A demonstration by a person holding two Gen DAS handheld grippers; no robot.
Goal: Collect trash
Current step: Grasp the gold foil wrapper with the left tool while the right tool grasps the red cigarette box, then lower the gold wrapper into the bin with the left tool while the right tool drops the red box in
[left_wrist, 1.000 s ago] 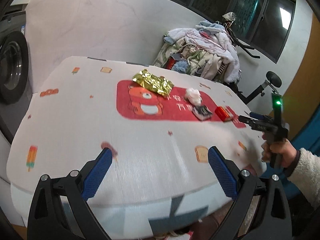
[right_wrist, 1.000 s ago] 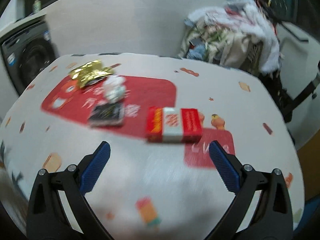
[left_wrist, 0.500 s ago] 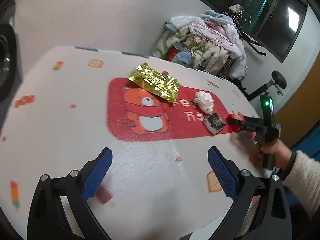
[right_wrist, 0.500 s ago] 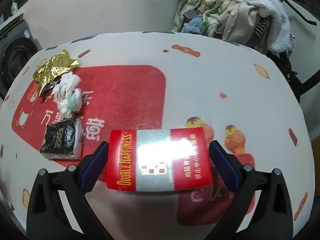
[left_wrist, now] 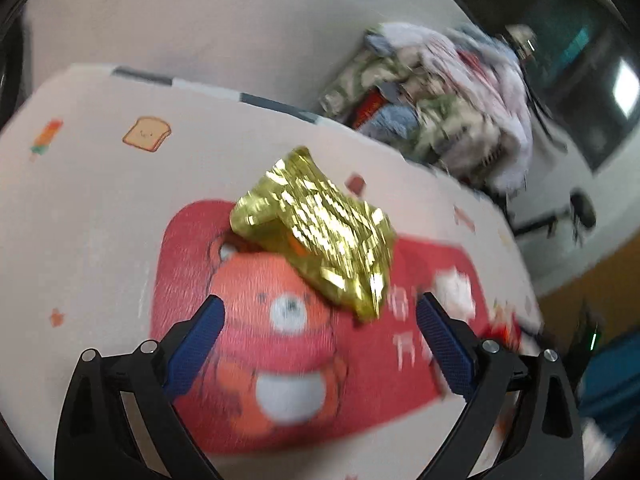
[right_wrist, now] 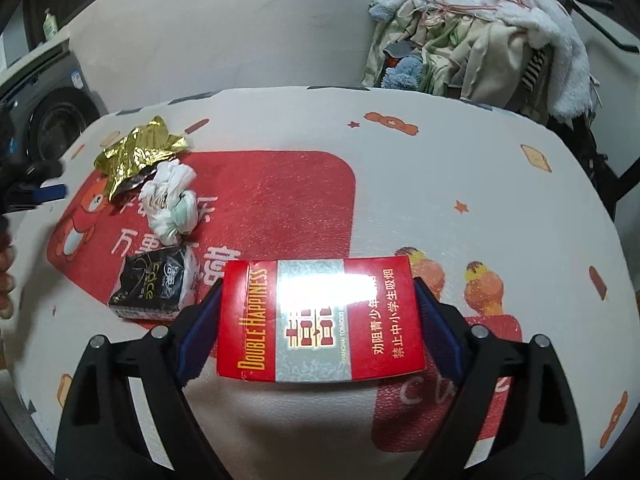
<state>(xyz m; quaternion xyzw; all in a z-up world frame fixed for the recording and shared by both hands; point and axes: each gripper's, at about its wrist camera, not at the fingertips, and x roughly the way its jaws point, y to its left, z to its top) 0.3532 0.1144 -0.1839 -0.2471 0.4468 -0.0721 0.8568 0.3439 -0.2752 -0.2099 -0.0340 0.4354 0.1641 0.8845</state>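
Observation:
A crumpled gold foil wrapper [left_wrist: 320, 232] lies on the red bear print of the table cover [left_wrist: 100, 208]. My left gripper [left_wrist: 320, 304] is open, with the wrapper just beyond its blue fingertips and nothing between them. My right gripper [right_wrist: 318, 286] is shut on a red cigarette pack [right_wrist: 320, 320], its pads against the pack's short sides, low over the table [right_wrist: 440, 160]. In the right wrist view the gold wrapper [right_wrist: 136, 156], a white crumpled tissue [right_wrist: 172, 204] and a small black packet [right_wrist: 154, 284] lie to the left. The left gripper [right_wrist: 44, 192] shows at the left edge.
A heap of clothes [right_wrist: 480, 28] is piled behind the table's far right edge. A washing machine [right_wrist: 52, 112] stands at the left. The person's fingers [right_wrist: 6, 272] show at the left rim. The left wrist view is blurred by motion.
My left gripper has swept forward over the table to the gold wrapper. My right gripper has come down around the red pack and its jaws have narrowed onto it.

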